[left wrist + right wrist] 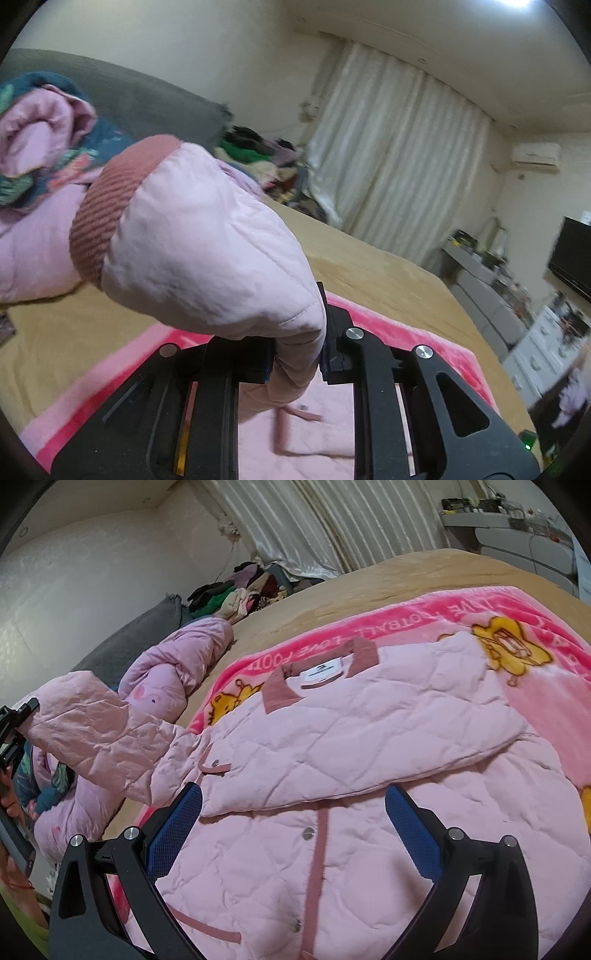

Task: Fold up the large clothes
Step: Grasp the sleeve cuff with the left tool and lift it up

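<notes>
A pink quilted jacket (332, 738) lies front up on a bright pink blanket (369, 627) on the bed. One sleeve is folded across its chest. My left gripper (299, 354) is shut on the other sleeve (207, 251) near its ribbed dusty-pink cuff (107, 210) and holds it up off the bed; the left gripper also shows at the left edge of the right wrist view (22, 720), with the lifted sleeve (103, 731) stretching from it to the jacket. My right gripper (293, 816) is open and empty, hovering just above the jacket's front.
A tan bedspread (388, 579) covers the bed. More pink padded clothes (173, 664) and a teal floral garment (88, 147) lie near a grey headboard (147, 96). A heap of clothes (240, 587) sits by the curtains. Drawers (535, 354) stand beside the bed.
</notes>
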Demonstrator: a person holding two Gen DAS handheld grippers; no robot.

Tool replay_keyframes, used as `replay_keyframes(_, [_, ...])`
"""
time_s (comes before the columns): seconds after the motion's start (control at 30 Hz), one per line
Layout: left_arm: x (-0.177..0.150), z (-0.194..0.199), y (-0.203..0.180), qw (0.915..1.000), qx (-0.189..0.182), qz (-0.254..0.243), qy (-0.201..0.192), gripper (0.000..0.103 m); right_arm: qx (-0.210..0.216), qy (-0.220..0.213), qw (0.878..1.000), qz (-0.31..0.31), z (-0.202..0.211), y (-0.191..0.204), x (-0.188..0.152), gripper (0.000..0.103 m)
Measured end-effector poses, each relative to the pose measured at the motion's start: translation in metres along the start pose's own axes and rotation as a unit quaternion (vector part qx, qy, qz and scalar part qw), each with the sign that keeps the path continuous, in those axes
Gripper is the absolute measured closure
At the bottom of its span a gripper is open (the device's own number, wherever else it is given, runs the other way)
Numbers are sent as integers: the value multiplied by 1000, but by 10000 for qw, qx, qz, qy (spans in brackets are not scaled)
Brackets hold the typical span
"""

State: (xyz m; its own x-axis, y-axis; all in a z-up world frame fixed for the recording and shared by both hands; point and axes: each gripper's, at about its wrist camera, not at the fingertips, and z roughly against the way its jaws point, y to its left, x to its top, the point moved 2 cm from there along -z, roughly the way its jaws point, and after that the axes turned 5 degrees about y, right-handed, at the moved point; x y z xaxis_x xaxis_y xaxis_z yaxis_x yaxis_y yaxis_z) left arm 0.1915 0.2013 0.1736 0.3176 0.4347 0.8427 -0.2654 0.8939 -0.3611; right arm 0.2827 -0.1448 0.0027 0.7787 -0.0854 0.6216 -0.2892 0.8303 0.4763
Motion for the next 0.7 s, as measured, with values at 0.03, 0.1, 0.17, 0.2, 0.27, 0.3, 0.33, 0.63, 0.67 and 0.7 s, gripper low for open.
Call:
replay_keyframes(0.03, [-1, -4, -4, 10000, -41, -42, 43, 93, -7, -21, 10000, -34, 3, -4, 1, 4])
replay_keyframes(0.1, [-7, -10, -20, 9997, -70, -195, 107, 93, -25, -75, 9999, -138, 10, -15, 3, 4])
replay_keyframes(0.17, [-12, -15, -32, 9993, -119, -325, 160, 93, -33, -110, 9997, -215, 14, -23, 4, 4])
replay_keyframes(0.2, [-14, -17, -38, 9990, -149, -375, 190, 93, -39, -141, 9995, -273, 18, -29, 4, 4])
replay_keyframes(0.27, [-19, -25, -47, 9980, -219, -510, 289, 93, -45, -171, 9993, -336, 22, -37, 4, 4])
replay_keyframes(0.3, [-23, -27, -54, 9975, -246, -570, 334, 93, -52, -183, 9991, -367, 24, -40, 5, 4])
replay_keyframes(0.33, [-28, -31, -61, 9968, -262, -663, 375, 93, -50, -196, 9990, -392, 26, -44, 6, 4])
replay_keyframes(0.63, [-74, -57, -108, 9842, -538, -1472, 828, 92, -113, -462, 9964, -708, 43, -75, 10, 4])
replay_keyframes(0.67, [-81, -61, -112, 9819, -577, -1558, 906, 92, -140, -494, 9959, -750, 45, -79, 9, 4])
replay_keyframes(0.7, [-86, -64, -117, 9804, -603, -1612, 962, 92, -151, -507, 9955, -788, 46, -82, 10, 4])
